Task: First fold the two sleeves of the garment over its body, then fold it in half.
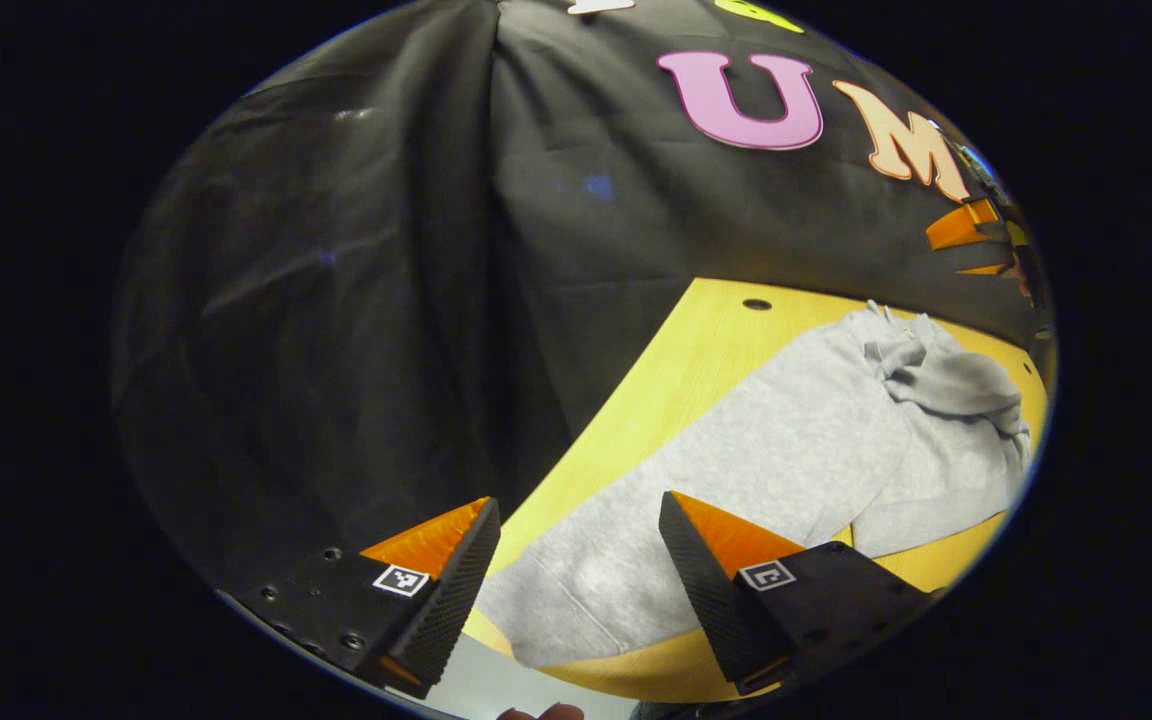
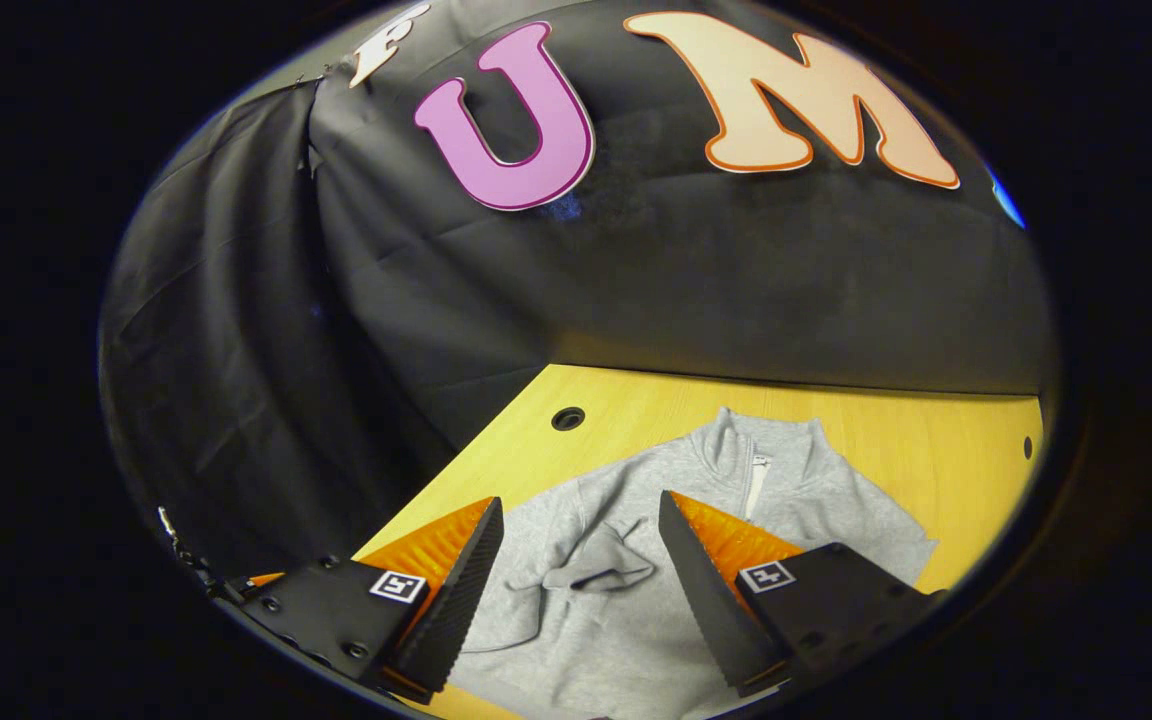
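In the right gripper view, the right hand-held gripper (image 2: 576, 590) hangs above the grey garment (image 2: 636, 600) with its fingers spread wide and nothing between them. Directly below and just ahead lies a bunched sleeve (image 2: 586, 570), already thrown over the body. Beyond it come the collar and short zip (image 2: 754, 470), which point away toward the booth wall, so the garment's long axis runs straight out from this gripper.

In the left gripper view, the left hand-held gripper (image 1: 576, 580) is also wide and empty, above the garment's near edge at the desk (image 1: 676, 370) corner. From here the cloth stretches away to the right. I judge the right gripper the nearer one for the next sleeve work.
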Motion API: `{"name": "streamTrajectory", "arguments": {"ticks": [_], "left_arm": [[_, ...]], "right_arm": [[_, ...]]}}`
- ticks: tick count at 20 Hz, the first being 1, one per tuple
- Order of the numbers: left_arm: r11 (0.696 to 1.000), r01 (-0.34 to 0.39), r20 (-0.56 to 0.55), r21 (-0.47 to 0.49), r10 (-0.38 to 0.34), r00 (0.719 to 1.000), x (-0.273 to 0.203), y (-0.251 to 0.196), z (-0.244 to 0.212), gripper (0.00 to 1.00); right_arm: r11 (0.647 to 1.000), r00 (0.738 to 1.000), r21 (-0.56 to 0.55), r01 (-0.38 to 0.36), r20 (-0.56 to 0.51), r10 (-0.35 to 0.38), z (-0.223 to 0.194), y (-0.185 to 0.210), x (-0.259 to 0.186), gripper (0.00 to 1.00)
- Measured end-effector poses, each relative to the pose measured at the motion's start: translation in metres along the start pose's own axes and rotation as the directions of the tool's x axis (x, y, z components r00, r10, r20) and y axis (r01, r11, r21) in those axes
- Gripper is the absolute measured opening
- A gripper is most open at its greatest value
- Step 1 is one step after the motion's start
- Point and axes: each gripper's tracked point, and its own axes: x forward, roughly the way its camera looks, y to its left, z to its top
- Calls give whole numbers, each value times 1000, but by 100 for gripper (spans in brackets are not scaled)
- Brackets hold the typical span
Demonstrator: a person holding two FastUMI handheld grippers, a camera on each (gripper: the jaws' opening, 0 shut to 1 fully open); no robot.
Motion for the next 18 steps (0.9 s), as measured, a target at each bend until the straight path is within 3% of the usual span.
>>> {"name": "streamTrajectory", "arguments": {"ticks": [1,2,8,9,10,12,13,15,16,18], "left_arm": [[1000,6,-24,-5,-6,1000,2,-2,-7,96],[1000,6,-41,-8,-6,999,4,-1,-12,96],[1000,-16,-147,-1,16,989,21,2,-43,96],[1000,-11,-178,-3,11,984,22,3,-49,96],[1000,-5,-145,-10,3,989,22,2,-42,100],[1000,3,-176,-10,-5,984,21,1,-46,93],[1000,5,-160,-26,-9,987,25,0,-44,94],[993,4,-167,-119,-24,986,23,-5,-44,88],[992,1,-165,-129,-23,986,26,-7,-44,79],[994,36,-175,-100,-53,983,26,-15,-49,76]], "right_arm": [[1000,1000,8,5,1,-5,-1,-3,-3,93],[1000,1000,13,9,3,-9,-2,-5,-6,98],[999,998,3,52,23,-52,-2,-23,-20,98],[999,998,5,53,24,-53,-2,-24,-21,93],[999,998,8,53,27,-53,-2,-23,-23,98],[998,998,12,54,31,-54,-2,-25,-26,98],[998,998,13,55,35,-55,-1,-26,-28,98],[998,998,21,51,39,-52,-2,-26,-32,98],[999,998,26,48,41,-49,-2,-26,-34,98],[998,998,29,47,42,-48,-4,-29,-41,98]]}}
